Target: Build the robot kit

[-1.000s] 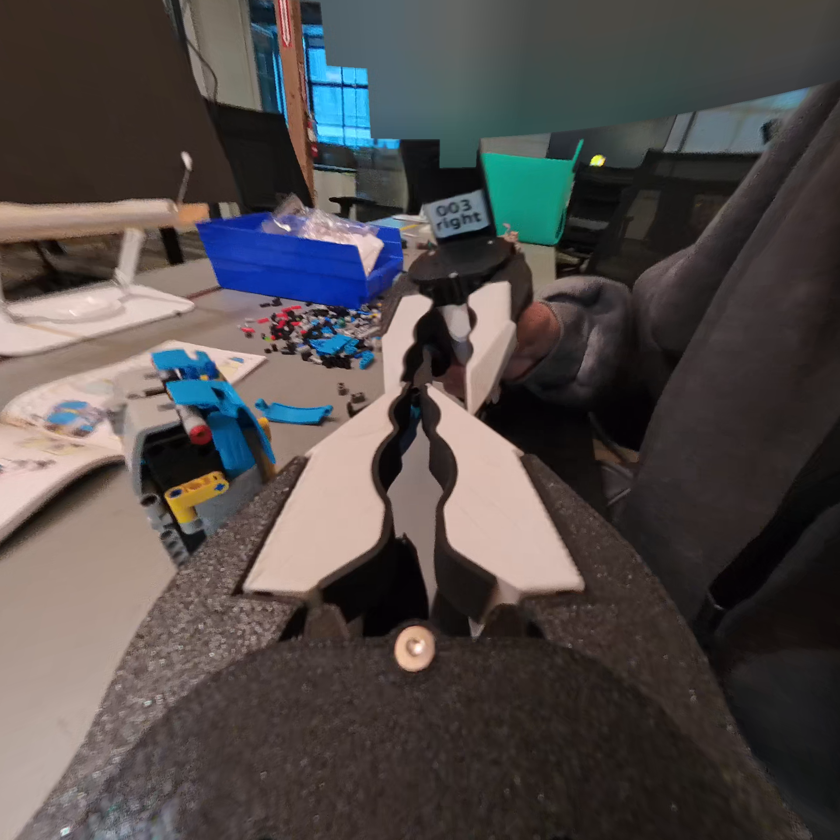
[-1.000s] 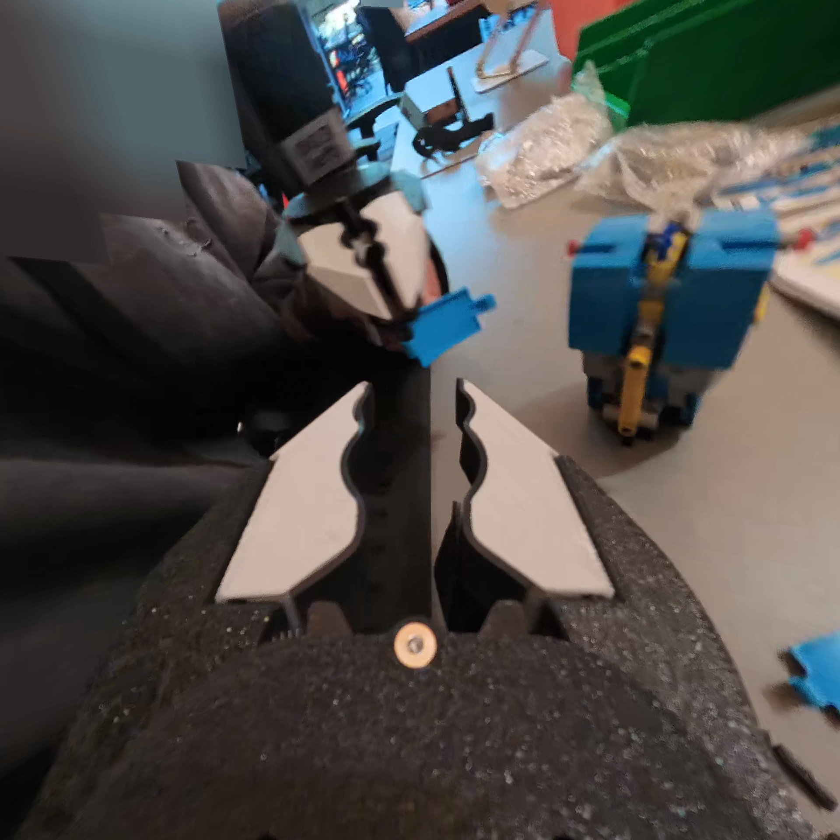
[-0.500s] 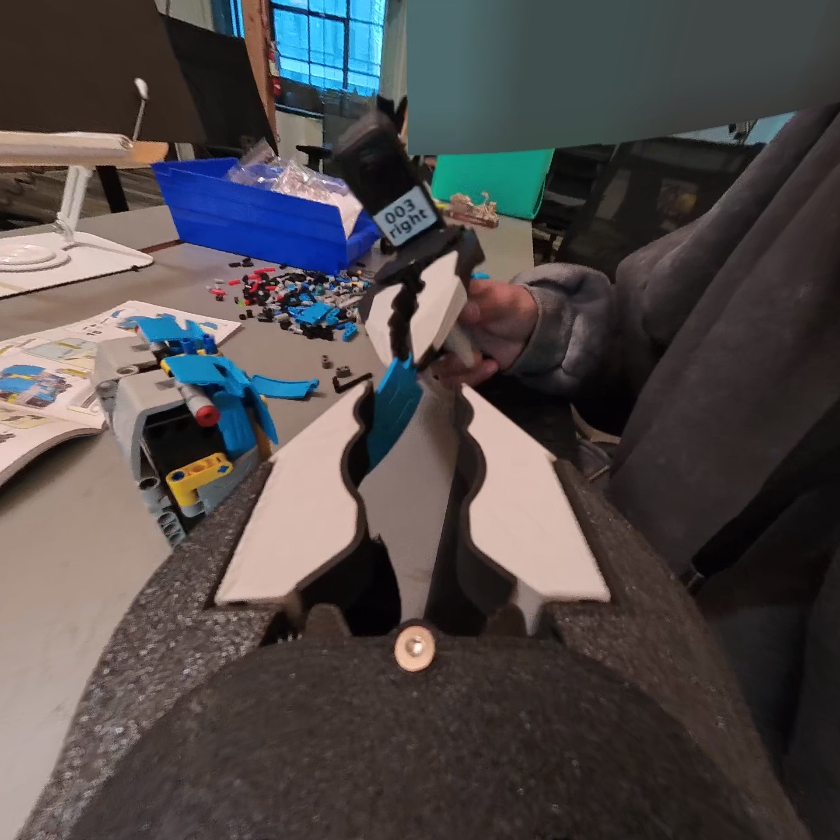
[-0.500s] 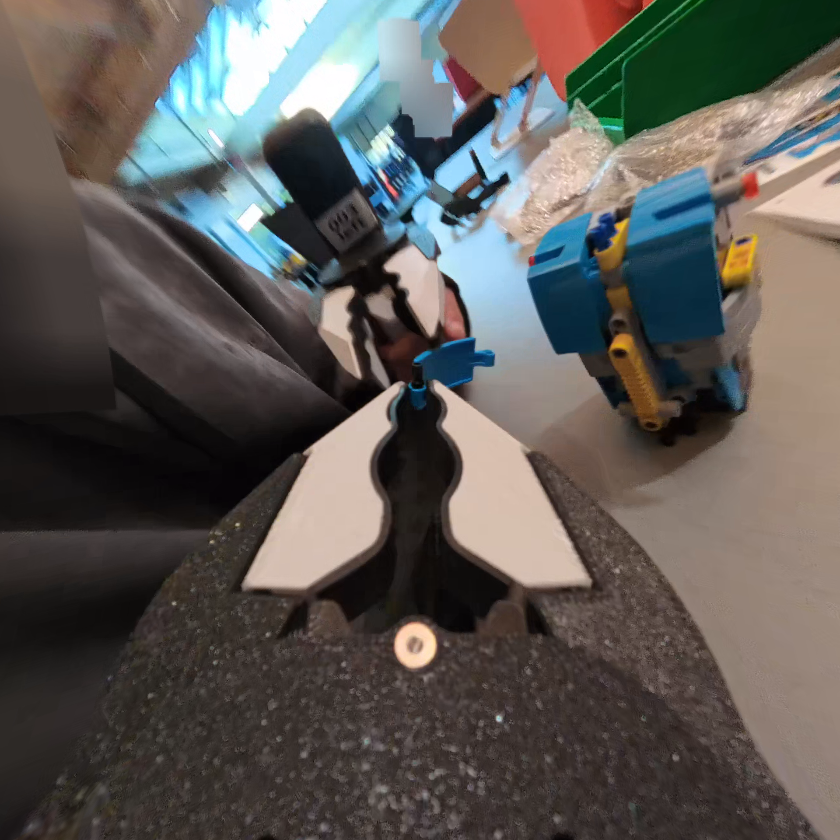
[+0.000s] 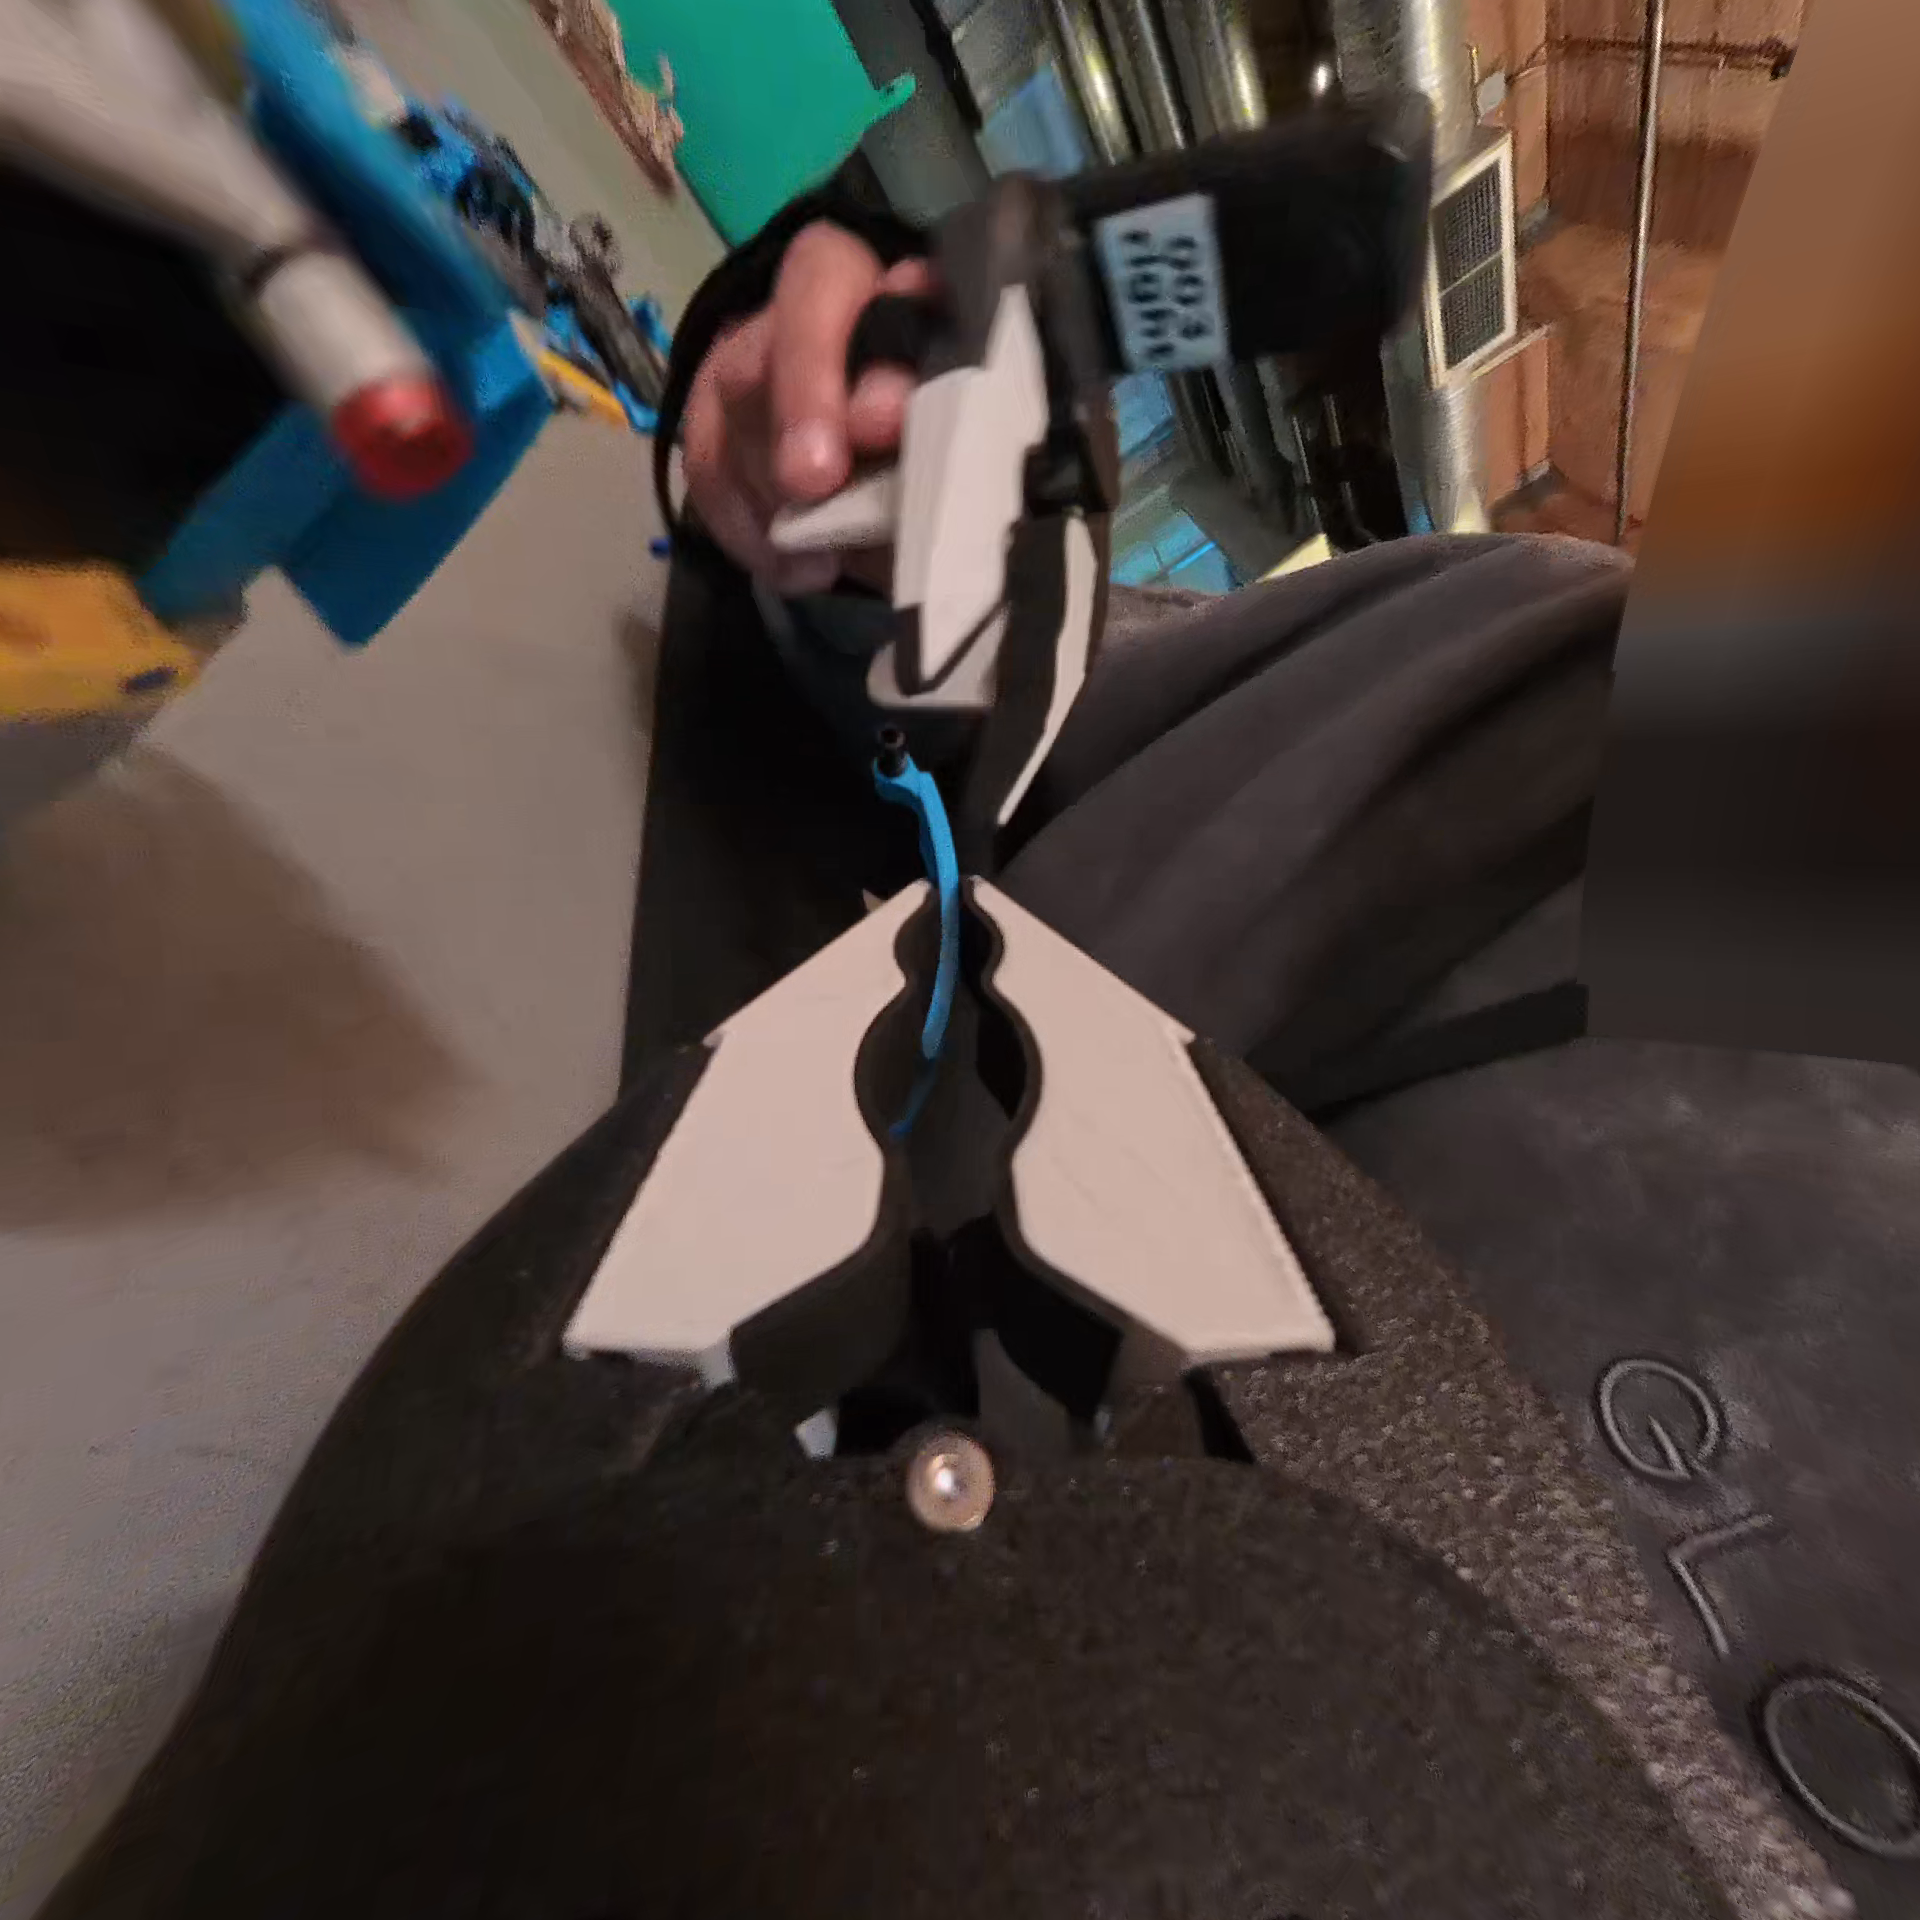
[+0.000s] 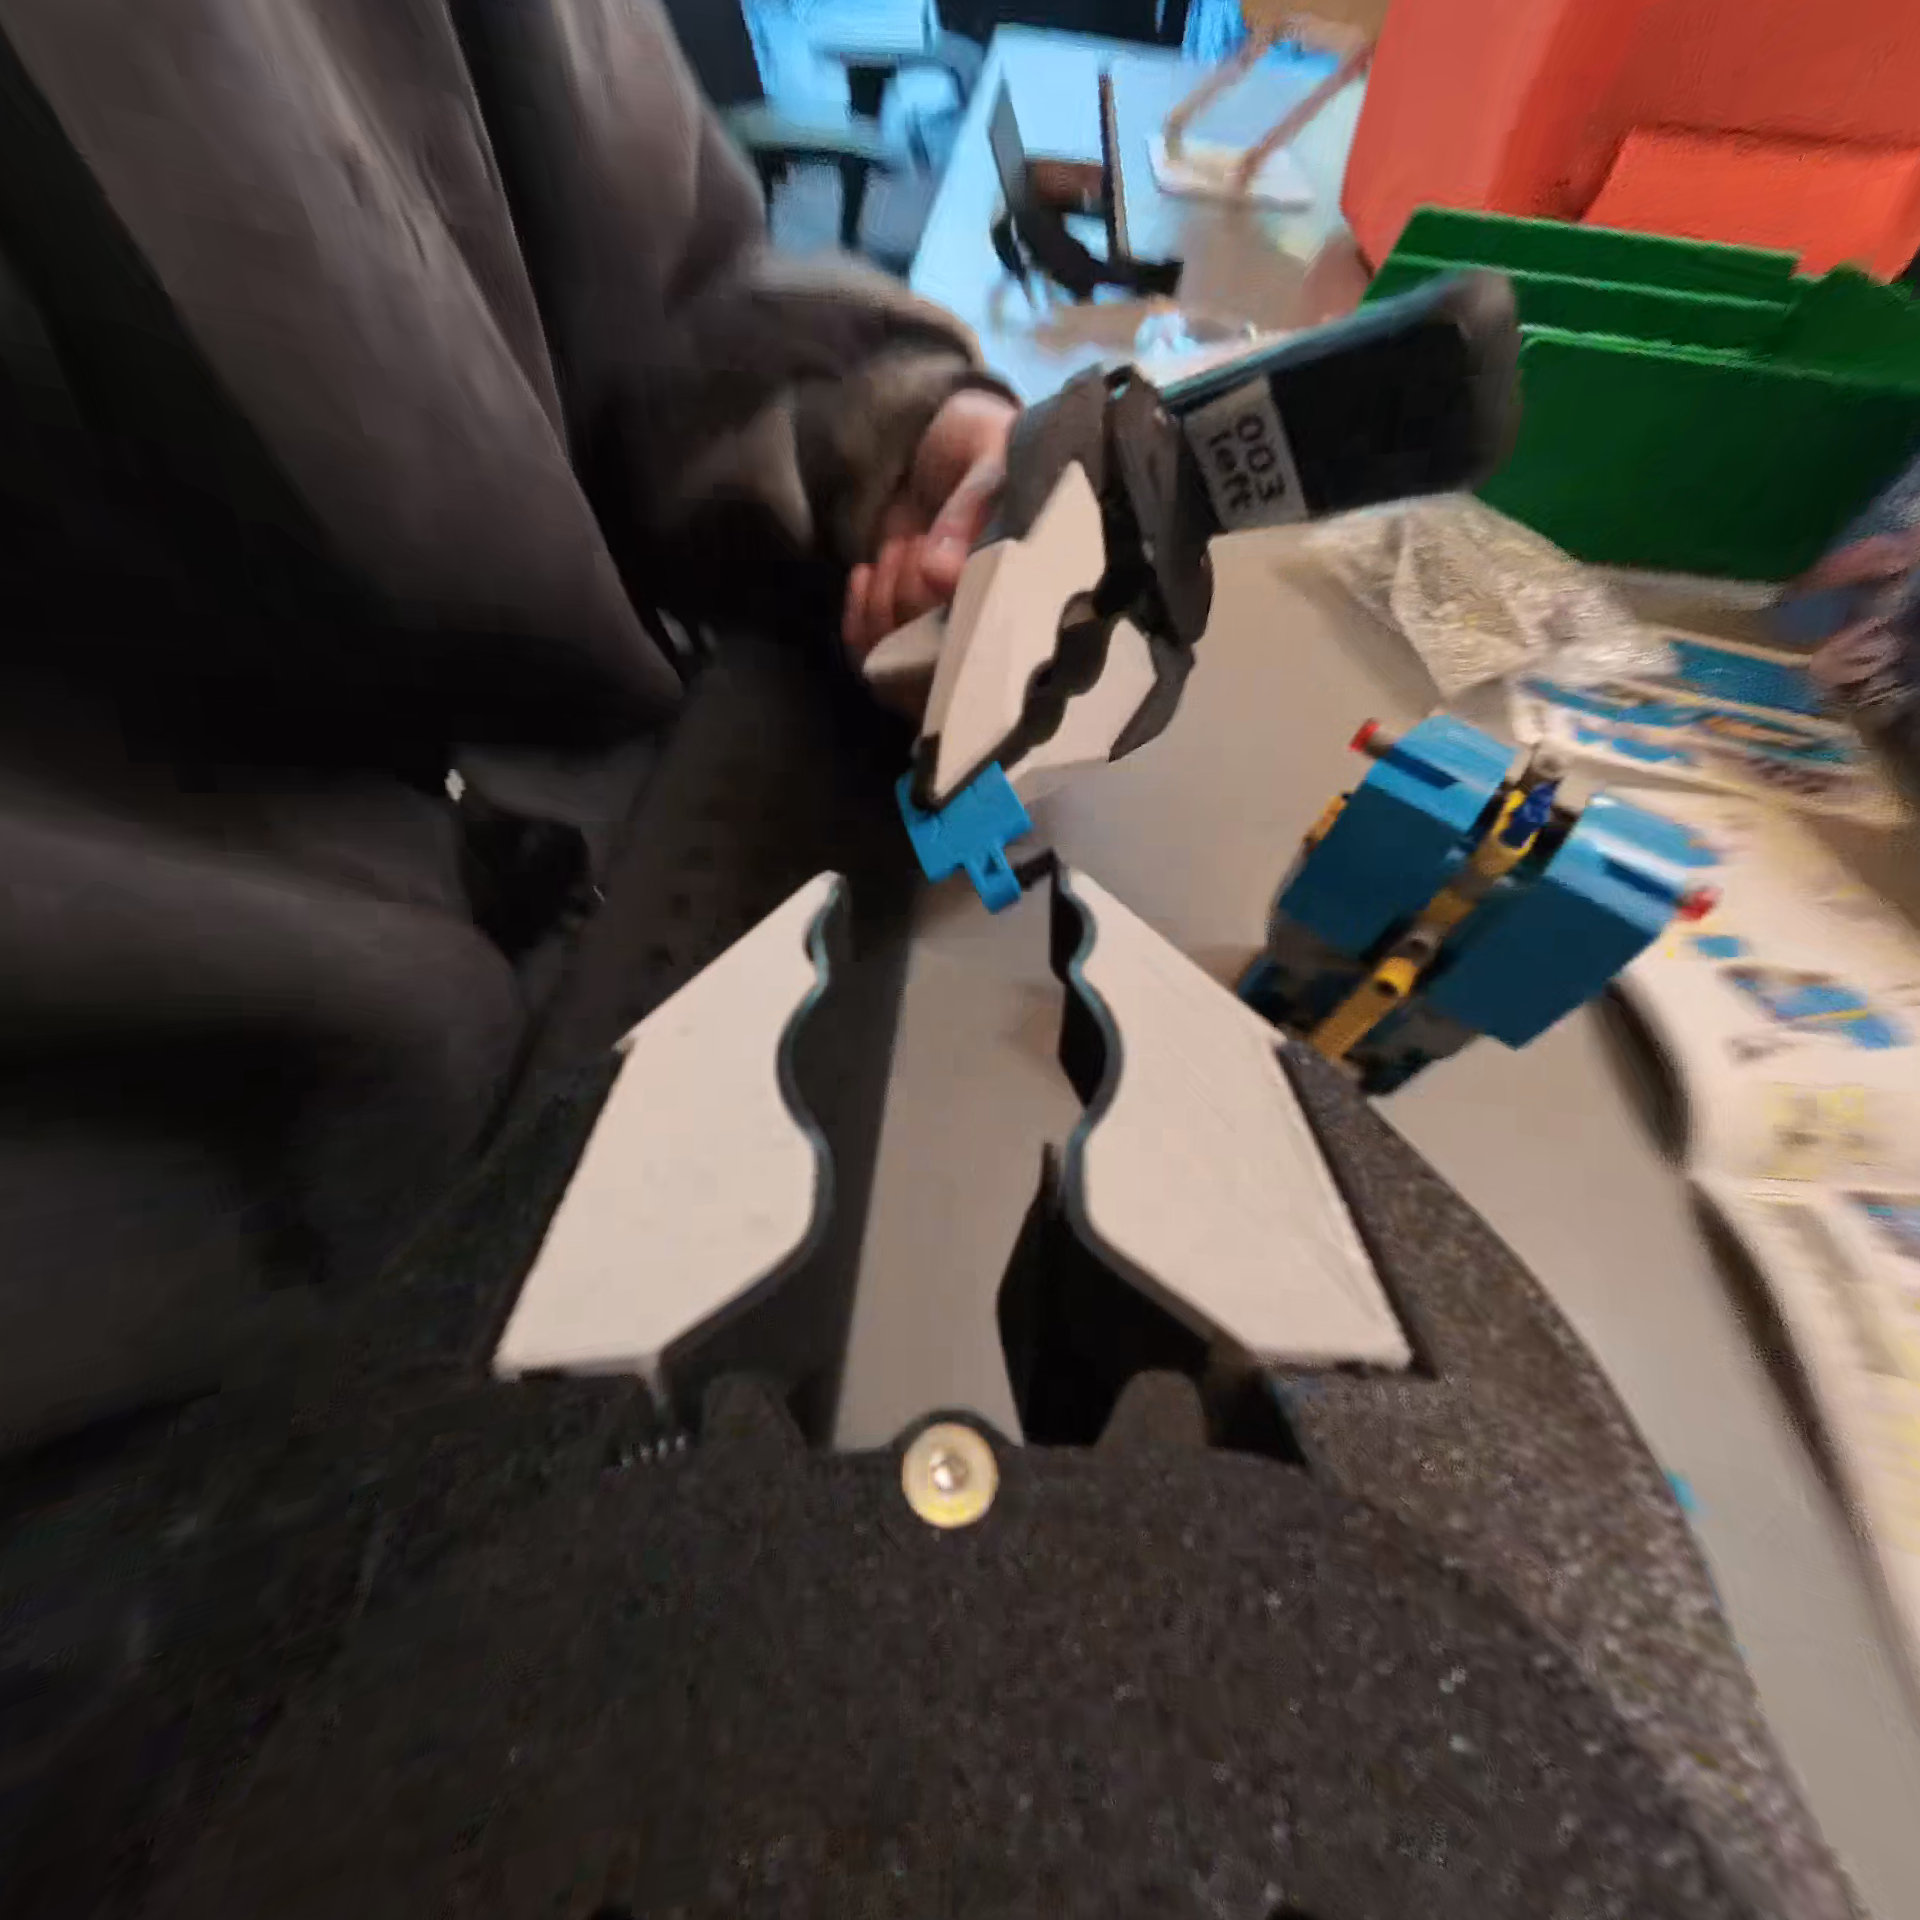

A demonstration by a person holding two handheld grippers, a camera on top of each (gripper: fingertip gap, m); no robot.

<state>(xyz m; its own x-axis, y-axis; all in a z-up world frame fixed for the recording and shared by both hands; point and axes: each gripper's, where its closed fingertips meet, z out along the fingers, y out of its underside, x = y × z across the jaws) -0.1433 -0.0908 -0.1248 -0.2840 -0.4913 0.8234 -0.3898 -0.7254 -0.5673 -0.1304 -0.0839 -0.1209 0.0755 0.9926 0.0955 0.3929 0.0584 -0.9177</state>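
My left gripper is shut on a thin blue brick panel, seen edge-on, with its pegged end sticking out past the tips. In the right wrist view the left gripper pinches the same blue panel over the table edge. My right gripper is open and empty, its tips just below and either side of the panel. It also shows in the left wrist view, close beyond the panel. A blue, grey and yellow brick model stands on the grey table, and looms blurred at upper left.
An instruction booklet lies at the right. Clear plastic bags, green bins and an orange box stand behind. A person's dark sleeve fills the left. Loose bricks lie beyond the model. Only a small space, under 4 cm, lies between the two pairs of fingers.
Half a second ago my right gripper was shut on the panel's peg and my left was open. Now the left has shut on the panel, the right has opened, and the left view has tilted.
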